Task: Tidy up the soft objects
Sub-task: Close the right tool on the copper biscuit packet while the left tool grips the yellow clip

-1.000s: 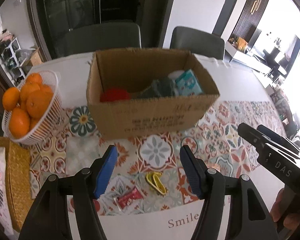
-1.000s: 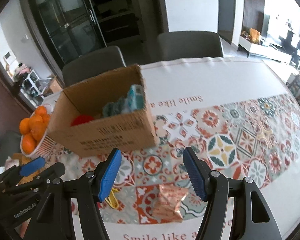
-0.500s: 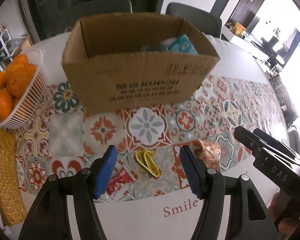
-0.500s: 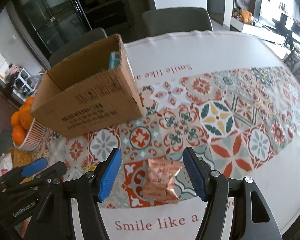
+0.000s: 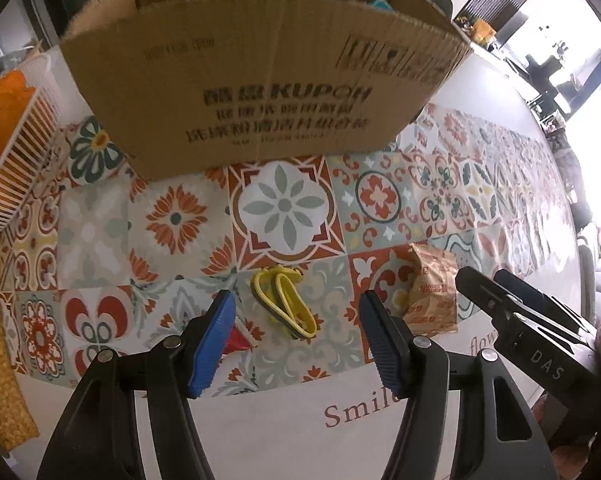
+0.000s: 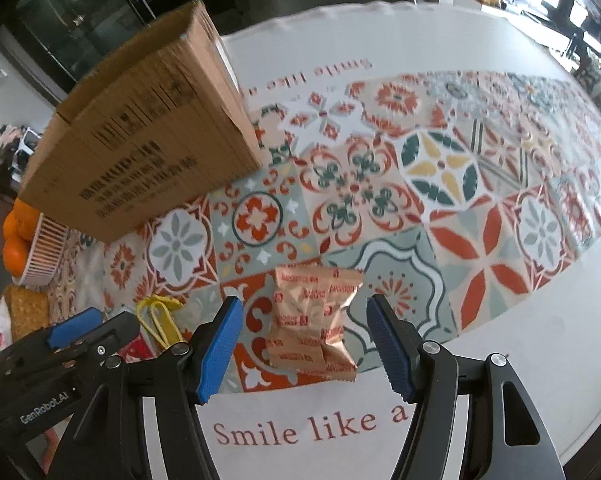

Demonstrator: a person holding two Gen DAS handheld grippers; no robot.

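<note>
Left tool: its blue-padded jaws stood apart and clasped nothing, pointing steeply down over the desk.
Between its pads: a yellow folded rubbery loop item lay flat on the patterned cloth, beyond the fingertips and untouched.
Beside its left pad: a small red packet, mostly hidden by that pad; I could not tell what it was.
Right tool: jaws likewise spread and empty, aimed down at the cloth.
Between its pads: a crinkled copper-coloured foil snack packet lay on the cloth, clear of both pads.
Desk: white-topped, covered by a floral tile-patterned cloth with "Smile like a" printed at the near edge.
Box: an open brown cardboard carton with black print stood on the cloth behind both items, well apart from them.
Far left: a white slatted basket of oranges stood near the carton.
</note>
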